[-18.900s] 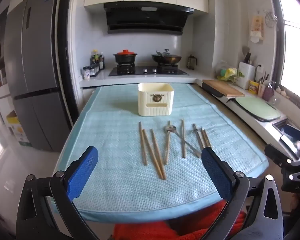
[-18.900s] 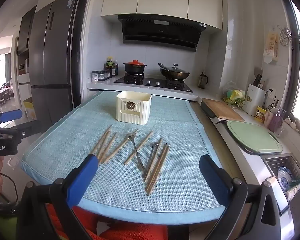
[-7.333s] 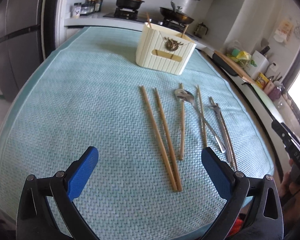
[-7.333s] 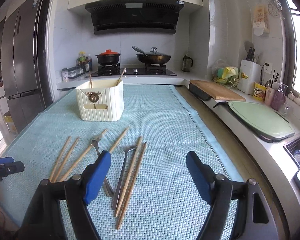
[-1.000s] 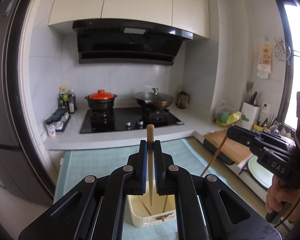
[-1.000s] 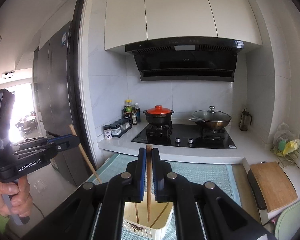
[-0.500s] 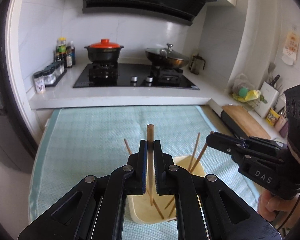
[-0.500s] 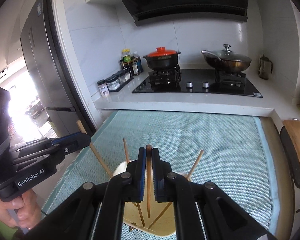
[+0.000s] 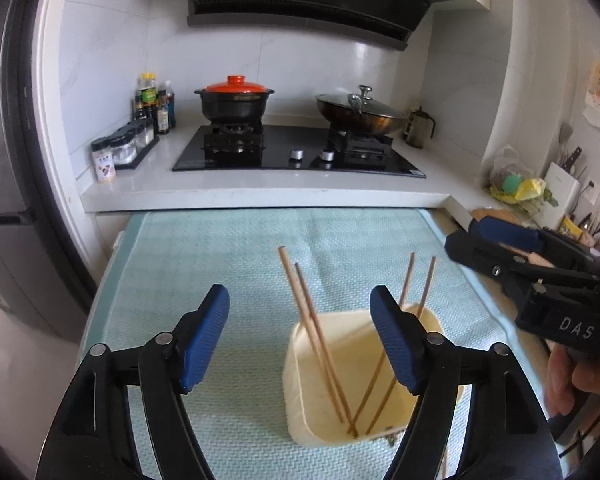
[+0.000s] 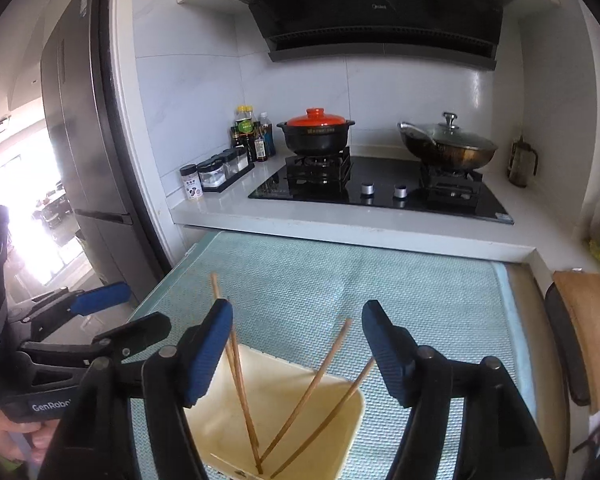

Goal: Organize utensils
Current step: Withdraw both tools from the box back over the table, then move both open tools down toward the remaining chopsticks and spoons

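A cream utensil holder (image 9: 296, 376) stands on the light blue mat (image 9: 228, 248); it also shows in the right wrist view (image 10: 340, 436). Several wooden chopsticks (image 9: 312, 320) lean inside it, also seen in the right wrist view (image 10: 240, 380). My left gripper (image 9: 300, 332) is open and empty above the holder's left side. My right gripper (image 10: 296, 352) is open and empty above the holder. The right gripper also shows at the right of the left wrist view (image 9: 512, 248). The left gripper shows at the left of the right wrist view (image 10: 96, 312).
Behind the mat is a white counter with a black hob (image 9: 296, 152), a red-lidded pot (image 9: 234, 100), a lidded wok (image 9: 360, 112) and spice jars (image 9: 120, 152). A dark fridge (image 10: 84, 160) stands left. A wooden board (image 10: 588, 320) lies right.
Both grippers were shut on a chopstick each over the holder; both have opened and the chopsticks have dropped into the holder.
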